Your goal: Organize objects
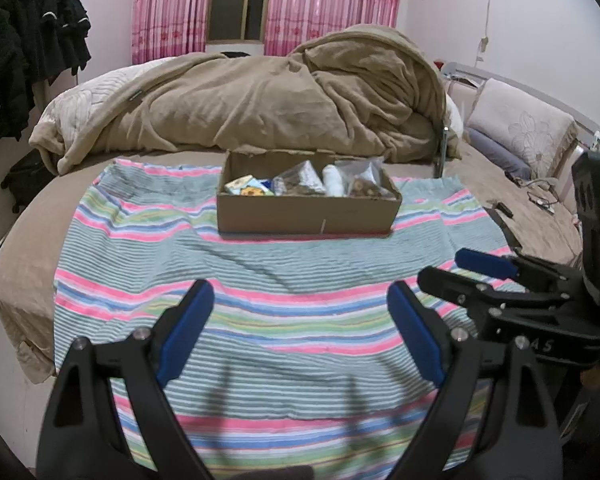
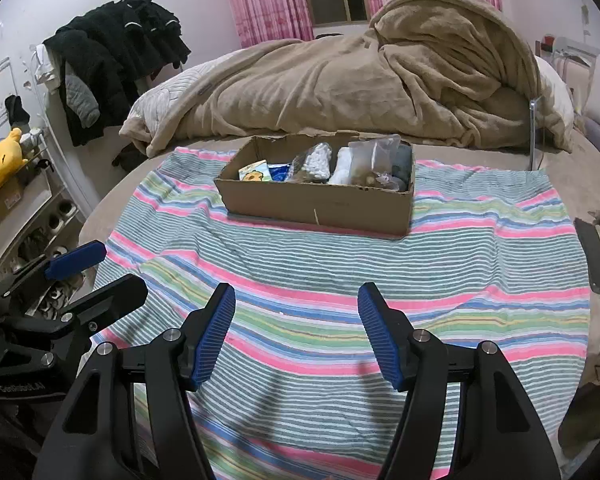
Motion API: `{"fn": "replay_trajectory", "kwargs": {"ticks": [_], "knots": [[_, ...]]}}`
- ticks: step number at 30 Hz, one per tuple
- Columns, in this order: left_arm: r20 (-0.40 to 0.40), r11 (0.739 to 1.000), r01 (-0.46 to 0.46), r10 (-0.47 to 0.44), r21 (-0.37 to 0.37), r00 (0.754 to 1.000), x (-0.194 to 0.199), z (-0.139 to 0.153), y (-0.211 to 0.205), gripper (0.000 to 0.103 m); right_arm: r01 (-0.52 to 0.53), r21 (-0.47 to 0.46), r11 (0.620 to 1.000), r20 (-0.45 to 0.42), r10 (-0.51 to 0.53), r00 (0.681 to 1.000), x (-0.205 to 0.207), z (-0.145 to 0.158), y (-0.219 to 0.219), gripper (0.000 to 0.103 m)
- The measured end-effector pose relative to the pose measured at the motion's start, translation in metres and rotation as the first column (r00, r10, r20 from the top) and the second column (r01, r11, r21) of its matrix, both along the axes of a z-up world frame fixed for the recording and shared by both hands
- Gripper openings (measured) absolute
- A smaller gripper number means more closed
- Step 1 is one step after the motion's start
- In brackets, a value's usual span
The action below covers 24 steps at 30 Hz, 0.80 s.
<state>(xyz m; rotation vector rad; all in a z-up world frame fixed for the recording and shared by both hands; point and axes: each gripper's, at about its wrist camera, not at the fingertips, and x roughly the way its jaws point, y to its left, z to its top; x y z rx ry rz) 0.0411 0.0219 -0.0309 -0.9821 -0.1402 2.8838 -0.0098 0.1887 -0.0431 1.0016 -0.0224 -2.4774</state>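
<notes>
Two grippers, left and right, both spread and empty, low in frame over striped towel; filled box at upper centre.

You are looking at only two bits of lettering, both on gripper bodies. The right gripper is showing the white letters "A S", and the left gripper is carrying a small white mark, too blurred to read.
</notes>
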Motion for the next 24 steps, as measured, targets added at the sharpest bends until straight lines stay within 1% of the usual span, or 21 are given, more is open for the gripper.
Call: {"fn": "replay_trajectory", "kwargs": {"ticks": [12, 16, 24], "knots": [[0.011, 1.0, -0.001, 0.001, -0.005, 1.0, -0.0016, -0.0012, 0.0025, 0.09, -0.002, -0.006, 1.0, -0.001, 0.002, 1.0, 0.0029, 0.0, 0.0013, 0.067], [0.02, 1.0, -0.004, 0.003, 0.029, 1.0, -0.0027, -0.0011, -0.0005, 0.09, -0.004, -0.006, 1.0, 0.0, 0.004, 1.0, 0.0036, 0.0001, 0.0008, 0.067], [0.026, 0.999, -0.026, 0.025, 0.043, 0.999, -0.0049, -0.0024, -0.0071, 0.09, 0.002, -0.004, 1.0, 0.006, -0.002, 1.0, 0.0024, -0.0019, 0.0007, 0.067]]}}
